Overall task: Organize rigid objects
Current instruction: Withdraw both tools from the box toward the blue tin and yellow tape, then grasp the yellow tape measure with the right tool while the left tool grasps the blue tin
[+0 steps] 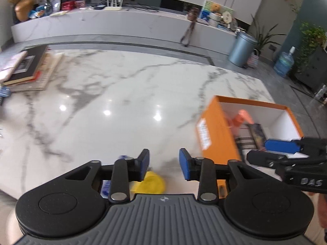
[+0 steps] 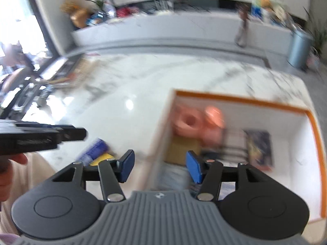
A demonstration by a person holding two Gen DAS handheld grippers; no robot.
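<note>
Both grippers, left (image 1: 164, 167) and right (image 2: 160, 166), gape wide (nothing held).

I am seeing book stack (image 1: 26, 69) sitting on far left of marble table (image 1: 114, 94). Grey bin (image 1: 242, 50) is standing on floor past table, water jug (image 1: 284, 62) near it. Gold vase (image 1: 22, 9) and white router (image 1: 113, 3) are resting on long shelf (image 1: 114, 23).

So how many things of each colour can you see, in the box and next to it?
Orange: 1, the box.
Pink: 2, a ring and a blurry lump in the box.
Yellow: 1, a flat thing on the table.
Blue and white: 1, a packet beside it.
Dark: 1, a booklet in the box.
Total: 6.
</note>
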